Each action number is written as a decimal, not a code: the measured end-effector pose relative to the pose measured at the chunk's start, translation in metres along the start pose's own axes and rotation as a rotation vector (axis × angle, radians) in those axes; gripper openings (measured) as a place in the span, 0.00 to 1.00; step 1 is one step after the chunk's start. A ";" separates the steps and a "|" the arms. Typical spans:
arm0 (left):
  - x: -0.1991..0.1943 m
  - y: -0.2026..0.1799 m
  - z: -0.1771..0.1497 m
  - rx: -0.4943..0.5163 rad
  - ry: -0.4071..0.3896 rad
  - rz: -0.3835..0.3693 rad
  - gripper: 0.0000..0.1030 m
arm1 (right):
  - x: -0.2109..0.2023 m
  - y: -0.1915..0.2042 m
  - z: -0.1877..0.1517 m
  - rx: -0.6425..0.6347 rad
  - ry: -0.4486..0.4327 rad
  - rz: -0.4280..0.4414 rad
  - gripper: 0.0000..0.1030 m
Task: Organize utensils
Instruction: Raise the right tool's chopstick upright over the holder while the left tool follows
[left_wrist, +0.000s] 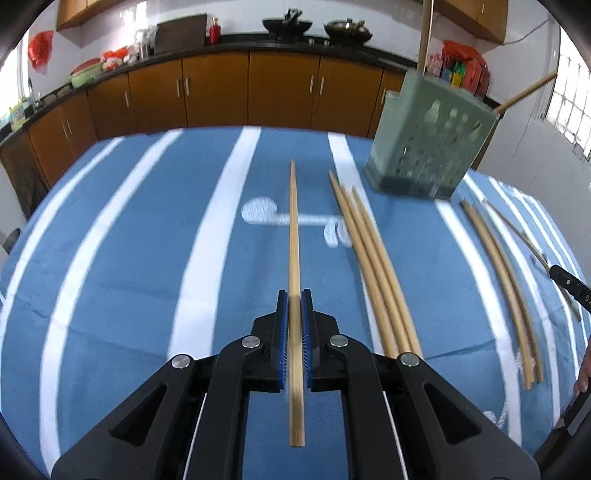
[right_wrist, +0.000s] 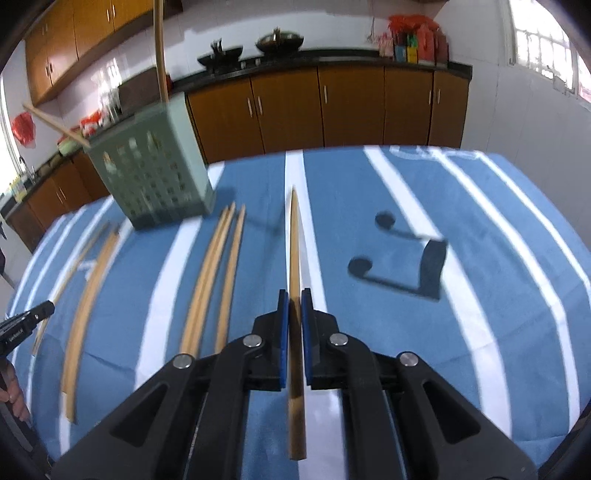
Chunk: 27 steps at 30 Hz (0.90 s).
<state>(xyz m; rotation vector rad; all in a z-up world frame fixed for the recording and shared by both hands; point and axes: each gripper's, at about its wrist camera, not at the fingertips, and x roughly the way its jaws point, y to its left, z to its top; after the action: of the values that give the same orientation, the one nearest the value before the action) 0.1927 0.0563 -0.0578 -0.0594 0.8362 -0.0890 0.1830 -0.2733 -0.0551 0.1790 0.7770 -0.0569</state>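
My left gripper is shut on a light wooden chopstick that points forward over the blue striped cloth. My right gripper is shut on a darker wooden chopstick, also pointing forward. A green perforated utensil holder stands at the far right of the left wrist view and at the far left of the right wrist view, with two chopsticks sticking out of it. Three loose chopsticks lie next to the holder, also seen in the right wrist view. Two more chopsticks lie further right.
The table wears a blue cloth with white stripes. The right gripper's tip shows at the right edge of the left wrist view; the left gripper's tip shows at the left edge of the right wrist view. Brown kitchen cabinets stand behind.
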 end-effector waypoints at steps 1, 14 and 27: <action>-0.005 0.000 0.002 -0.002 -0.015 -0.002 0.07 | -0.007 -0.001 0.004 0.005 -0.025 0.002 0.08; -0.079 0.000 0.045 -0.018 -0.265 -0.034 0.07 | -0.072 0.001 0.046 0.010 -0.282 0.037 0.08; -0.089 -0.002 0.060 -0.021 -0.314 -0.040 0.07 | -0.082 0.006 0.054 -0.003 -0.327 0.045 0.08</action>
<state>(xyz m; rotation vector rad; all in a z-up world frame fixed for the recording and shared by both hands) 0.1778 0.0643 0.0483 -0.1074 0.5227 -0.1056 0.1626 -0.2779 0.0412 0.1787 0.4467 -0.0409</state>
